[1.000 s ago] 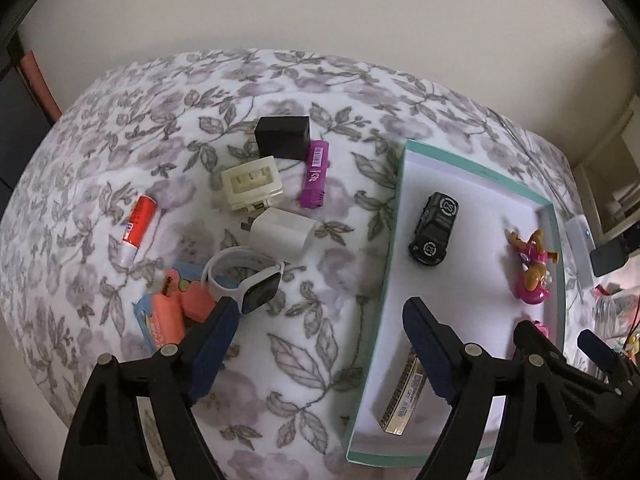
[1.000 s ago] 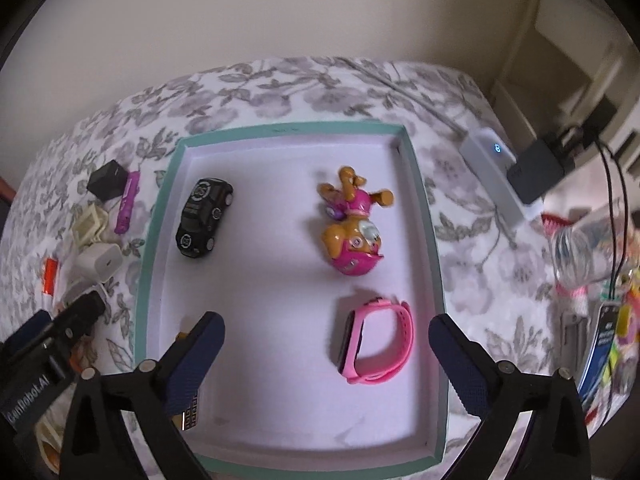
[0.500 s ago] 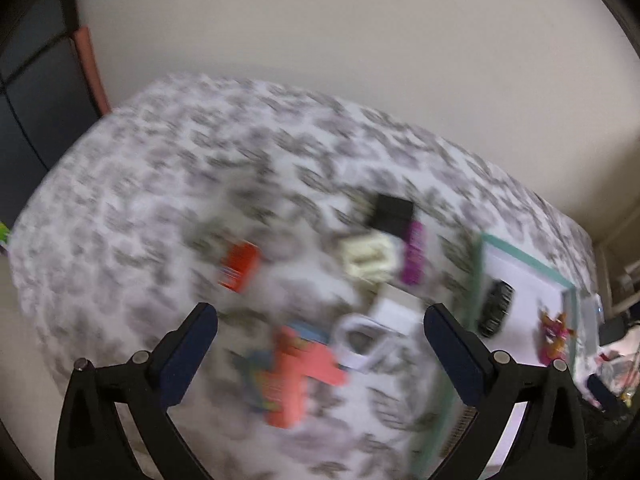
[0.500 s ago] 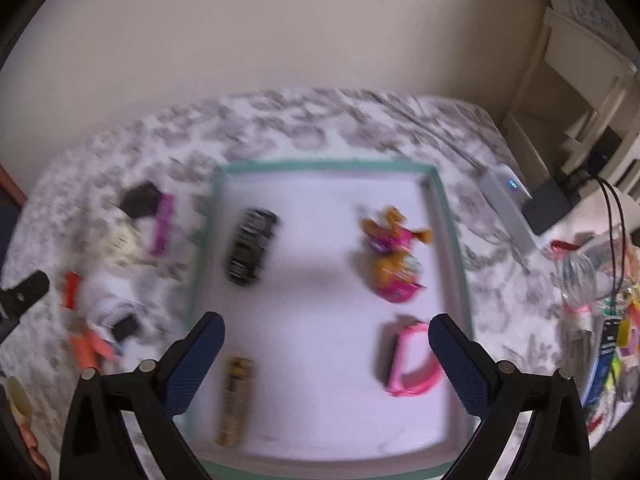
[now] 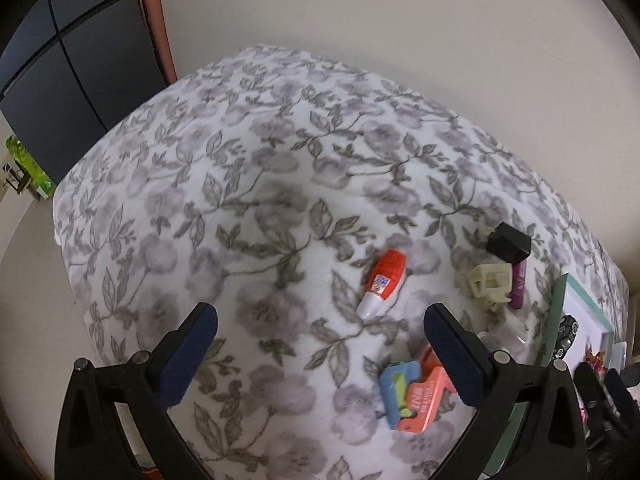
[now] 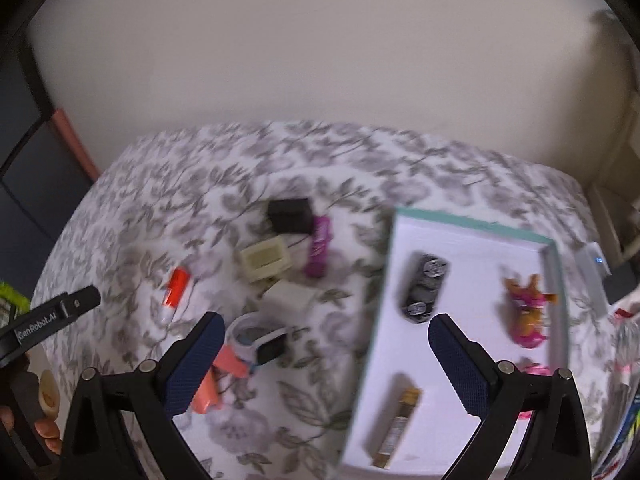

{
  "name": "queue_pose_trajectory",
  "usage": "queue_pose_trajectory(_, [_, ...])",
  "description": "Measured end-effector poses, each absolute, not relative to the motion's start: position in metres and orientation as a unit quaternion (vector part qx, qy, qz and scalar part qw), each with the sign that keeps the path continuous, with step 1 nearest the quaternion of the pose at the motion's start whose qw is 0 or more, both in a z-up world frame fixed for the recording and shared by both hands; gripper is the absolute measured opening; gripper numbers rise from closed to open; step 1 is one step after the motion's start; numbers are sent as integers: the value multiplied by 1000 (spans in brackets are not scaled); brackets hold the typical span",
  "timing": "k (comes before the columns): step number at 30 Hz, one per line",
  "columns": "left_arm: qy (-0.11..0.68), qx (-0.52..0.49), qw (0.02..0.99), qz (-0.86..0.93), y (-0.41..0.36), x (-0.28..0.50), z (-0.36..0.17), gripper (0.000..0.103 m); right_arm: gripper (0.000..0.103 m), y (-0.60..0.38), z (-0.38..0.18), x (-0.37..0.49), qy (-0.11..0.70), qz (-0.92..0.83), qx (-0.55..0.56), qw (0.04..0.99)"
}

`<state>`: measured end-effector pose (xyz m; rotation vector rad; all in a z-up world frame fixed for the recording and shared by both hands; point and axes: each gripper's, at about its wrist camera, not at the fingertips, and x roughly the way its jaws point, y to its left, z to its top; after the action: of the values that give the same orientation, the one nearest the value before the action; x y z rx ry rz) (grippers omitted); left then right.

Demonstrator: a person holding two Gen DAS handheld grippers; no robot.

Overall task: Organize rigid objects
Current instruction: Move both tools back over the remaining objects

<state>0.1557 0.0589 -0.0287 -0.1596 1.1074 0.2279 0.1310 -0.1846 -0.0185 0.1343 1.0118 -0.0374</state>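
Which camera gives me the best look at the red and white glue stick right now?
The left wrist view. There the glue stick lies sharp and unblocked on the floral cloth, ahead of the open left gripper, with its label visible. In the right wrist view the glue stick is small, blurred and off to the left.

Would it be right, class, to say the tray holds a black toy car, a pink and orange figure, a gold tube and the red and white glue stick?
Not quite. The red and white glue stick lies on the floral cloth, outside the tray, as the right wrist view shows. The black toy car, the pink and orange figure and the gold tube are in the tray.
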Motion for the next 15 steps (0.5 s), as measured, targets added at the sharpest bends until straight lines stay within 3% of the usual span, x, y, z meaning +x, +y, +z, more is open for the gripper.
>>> queue_pose_trajectory(15, [613, -145, 776, 30, 25, 162, -90, 103, 99, -152, -90, 156, 547, 20, 69, 834])
